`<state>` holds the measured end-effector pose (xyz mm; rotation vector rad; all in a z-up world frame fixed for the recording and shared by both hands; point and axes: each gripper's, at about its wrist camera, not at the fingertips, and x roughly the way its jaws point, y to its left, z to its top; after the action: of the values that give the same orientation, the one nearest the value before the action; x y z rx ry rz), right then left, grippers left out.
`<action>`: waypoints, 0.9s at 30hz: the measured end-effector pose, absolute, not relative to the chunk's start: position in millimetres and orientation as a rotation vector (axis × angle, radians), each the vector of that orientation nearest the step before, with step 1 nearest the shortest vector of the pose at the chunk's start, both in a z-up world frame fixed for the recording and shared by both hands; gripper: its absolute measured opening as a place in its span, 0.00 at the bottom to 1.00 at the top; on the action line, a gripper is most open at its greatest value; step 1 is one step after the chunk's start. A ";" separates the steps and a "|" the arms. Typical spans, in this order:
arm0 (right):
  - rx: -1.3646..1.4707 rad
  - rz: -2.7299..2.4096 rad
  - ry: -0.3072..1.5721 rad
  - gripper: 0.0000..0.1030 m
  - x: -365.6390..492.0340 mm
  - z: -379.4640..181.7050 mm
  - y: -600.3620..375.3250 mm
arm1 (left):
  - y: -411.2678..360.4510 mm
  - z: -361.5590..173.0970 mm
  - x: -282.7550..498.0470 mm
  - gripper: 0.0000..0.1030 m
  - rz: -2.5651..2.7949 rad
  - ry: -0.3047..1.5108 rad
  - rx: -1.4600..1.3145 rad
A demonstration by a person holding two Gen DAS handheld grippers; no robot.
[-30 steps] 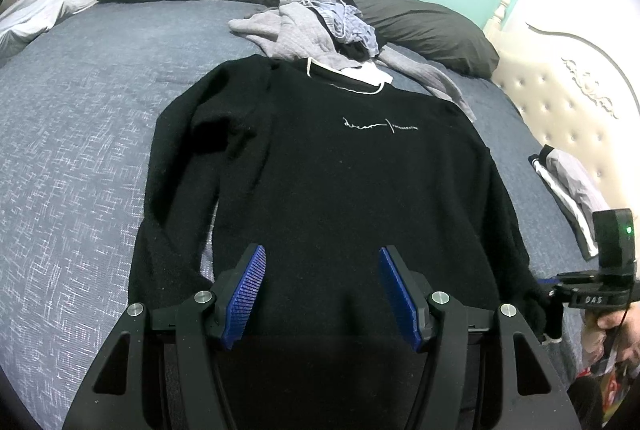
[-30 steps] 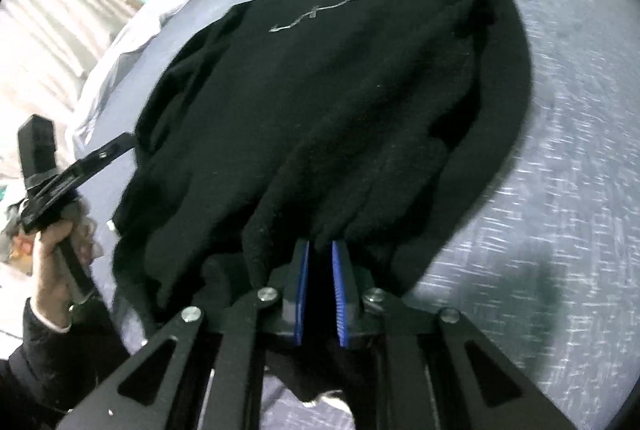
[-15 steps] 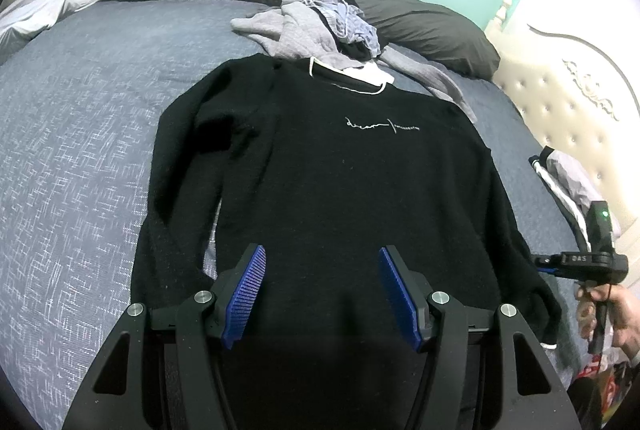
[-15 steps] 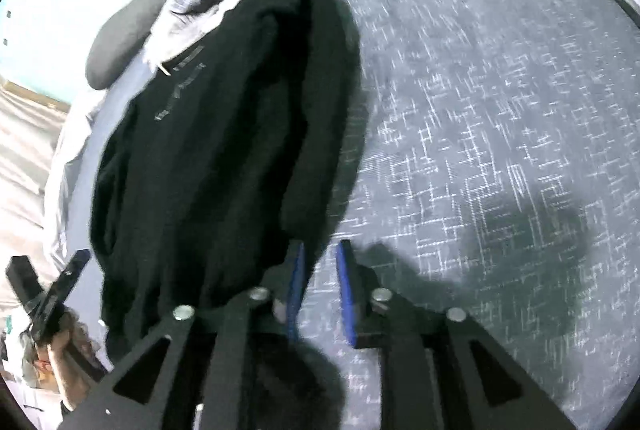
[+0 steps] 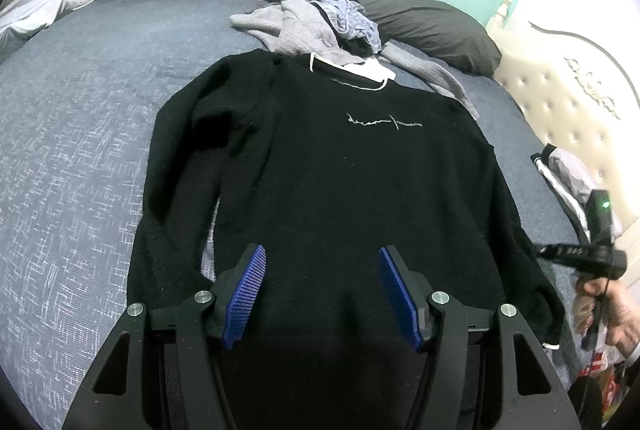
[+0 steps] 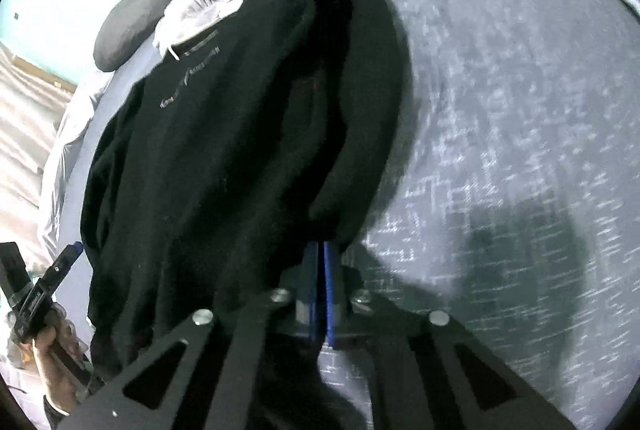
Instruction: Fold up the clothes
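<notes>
Dim light, blurred right view

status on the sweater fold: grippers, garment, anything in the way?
Left gripper open above the hem. Right gripper just closed, shut at the black sweater's sleeve end. Loose clothes pile lies at the collar.

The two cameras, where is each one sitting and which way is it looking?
Left wrist view: sits on the left tool, looking down and forward over the black sweater spread on the bed; its pads stand apart; the person's other hand shows at right.
Right wrist view: sits on the right tool, looking along the sweater's right sleeve; its pads are shut, just closed at the cuff, though blur hides any cloth between them; the other hand shows lower left.
Both share the sweater, the bed, and the grey clothes pile.
</notes>
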<state>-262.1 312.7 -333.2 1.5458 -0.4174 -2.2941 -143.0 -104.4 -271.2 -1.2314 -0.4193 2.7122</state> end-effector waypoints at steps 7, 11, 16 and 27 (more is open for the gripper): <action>1.462 -2.456 -0.342 0.01 -259.8 -282.8 362.3 | -104.4 -271.5 -143.0 0.61 2.712 -0.417 -1.232; 1.481 -2.579 -0.294 0.01 -264.5 -258.6 402.6 | -104.0 -271.9 -142.1 0.61 2.715 -0.415 -1.233; 1.610 -2.700 -0.256 0.01 -278.2 -256.3 450.8 | -102.6 -272.0 -142.6 0.61 2.715 -0.408 -1.237; 1.637 -2.633 -0.542 0.08 -264.7 -279.4 509.3 | -100.1 -274.9 -144.7 0.61 2.714 -0.399 -1.252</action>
<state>-264.7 509.3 -279.4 1.6369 -0.5424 -2.6331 -144.7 -100.1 -274.9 -1.2524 -0.3990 2.7135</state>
